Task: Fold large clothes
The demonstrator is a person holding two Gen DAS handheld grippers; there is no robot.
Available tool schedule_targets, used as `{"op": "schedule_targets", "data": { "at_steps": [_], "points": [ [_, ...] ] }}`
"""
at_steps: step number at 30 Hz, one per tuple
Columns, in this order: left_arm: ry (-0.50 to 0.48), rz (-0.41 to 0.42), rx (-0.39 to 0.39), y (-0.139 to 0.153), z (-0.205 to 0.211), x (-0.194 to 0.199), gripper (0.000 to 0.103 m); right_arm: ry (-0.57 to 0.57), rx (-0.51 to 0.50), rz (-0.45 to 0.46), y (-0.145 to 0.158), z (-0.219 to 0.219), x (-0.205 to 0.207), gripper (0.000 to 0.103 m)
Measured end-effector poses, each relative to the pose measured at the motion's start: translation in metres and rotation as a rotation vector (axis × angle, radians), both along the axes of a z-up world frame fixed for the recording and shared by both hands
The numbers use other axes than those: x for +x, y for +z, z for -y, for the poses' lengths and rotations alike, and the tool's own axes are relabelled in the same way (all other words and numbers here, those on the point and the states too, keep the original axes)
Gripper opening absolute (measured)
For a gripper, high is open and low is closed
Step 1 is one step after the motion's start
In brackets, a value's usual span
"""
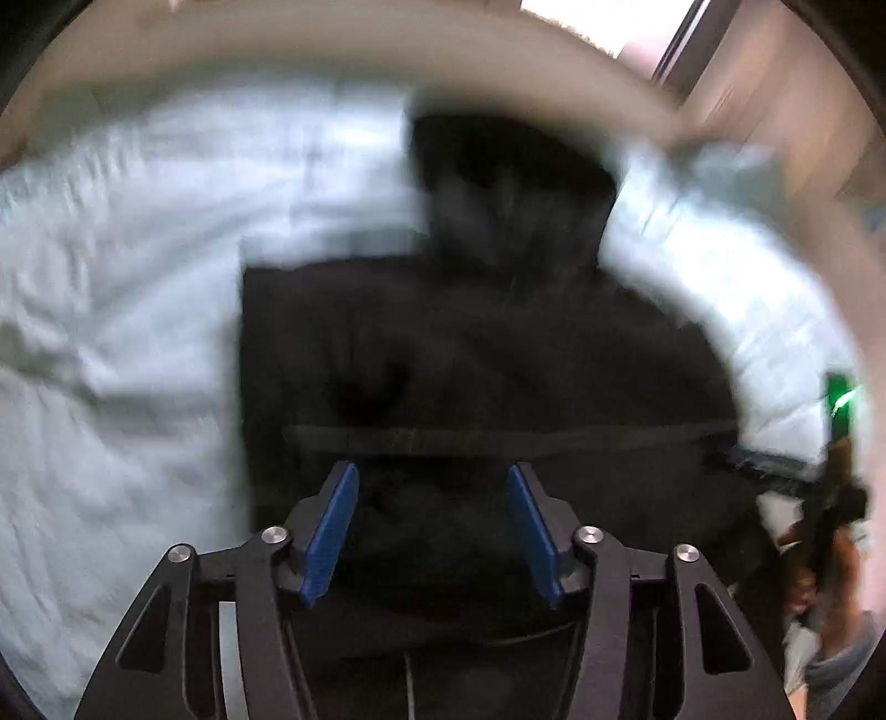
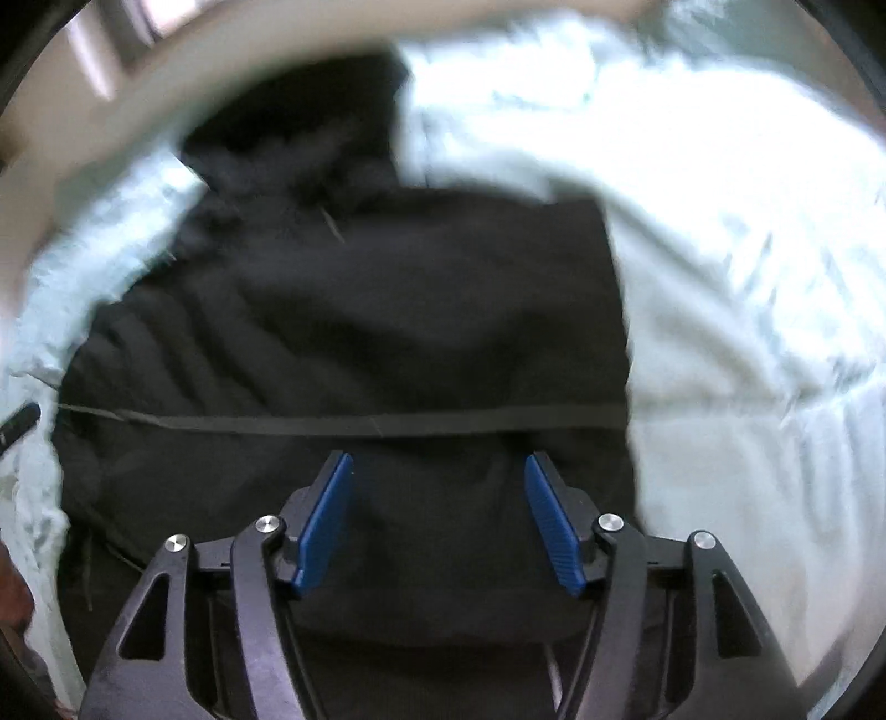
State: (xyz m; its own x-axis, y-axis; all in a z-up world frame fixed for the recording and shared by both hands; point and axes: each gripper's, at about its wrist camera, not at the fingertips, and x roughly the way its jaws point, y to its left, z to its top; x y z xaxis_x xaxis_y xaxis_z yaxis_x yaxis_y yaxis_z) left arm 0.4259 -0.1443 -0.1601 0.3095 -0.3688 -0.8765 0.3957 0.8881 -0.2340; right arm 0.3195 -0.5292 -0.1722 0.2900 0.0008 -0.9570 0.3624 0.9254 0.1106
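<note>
A black hooded garment [image 1: 487, 343] lies on a white bedsheet [image 1: 122, 310], its hood at the far end and its sides folded in. It also shows in the right wrist view [image 2: 360, 332]. A thin dark band [image 2: 443, 425] crosses the garment just ahead of both sets of fingers. My left gripper [image 1: 432, 531] is open above the garment's near part, with nothing between the blue pads. My right gripper [image 2: 440, 520] is open above the same near part, also empty. Both views are blurred.
The white sheet [image 2: 747, 332] spreads wide on either side of the garment. A pale curved edge [image 1: 332, 44] of the bed runs along the far side. The other gripper and the hand holding it [image 1: 825, 515] show at the right of the left wrist view.
</note>
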Motion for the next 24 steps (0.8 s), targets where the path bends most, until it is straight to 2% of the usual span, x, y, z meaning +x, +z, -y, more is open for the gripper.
{"op": "schedule_targets", "data": {
  "at_steps": [1,2,3,5,7,12,18,21,24],
  "points": [
    [0.007,-0.032,0.062,-0.017,0.004,0.001,0.044,-0.014,0.020,-0.009,-0.005,0.001,0.000,0.068],
    [0.005,-0.025,0.096,-0.024,0.008,0.000,0.043,-0.022,0.028,-0.008,-0.004,0.001,-0.001,0.068],
    [-0.002,0.004,0.115,-0.019,0.011,-0.004,0.044,-0.018,0.028,-0.018,0.003,0.000,-0.001,0.068],
    [-0.013,0.039,0.139,0.003,0.014,-0.013,0.044,-0.011,0.058,-0.003,0.020,0.001,-0.007,0.068],
    [-0.022,0.076,0.125,0.024,0.011,-0.021,0.044,0.002,0.106,0.032,0.043,0.002,-0.022,0.068],
    [-0.019,0.167,0.141,0.087,-0.013,-0.063,0.044,0.028,0.049,0.074,0.097,0.011,-0.070,0.068],
    [0.003,0.145,0.177,0.118,-0.051,-0.110,0.045,-0.016,0.070,0.049,0.129,0.046,-0.120,0.068],
    [-0.001,0.154,0.229,0.129,-0.053,-0.118,0.045,-0.039,0.067,0.062,0.150,0.064,-0.128,0.068],
    [-0.019,0.177,0.228,0.145,-0.049,-0.114,0.045,-0.078,0.073,0.090,0.164,0.082,-0.122,0.068]
  ]
}}
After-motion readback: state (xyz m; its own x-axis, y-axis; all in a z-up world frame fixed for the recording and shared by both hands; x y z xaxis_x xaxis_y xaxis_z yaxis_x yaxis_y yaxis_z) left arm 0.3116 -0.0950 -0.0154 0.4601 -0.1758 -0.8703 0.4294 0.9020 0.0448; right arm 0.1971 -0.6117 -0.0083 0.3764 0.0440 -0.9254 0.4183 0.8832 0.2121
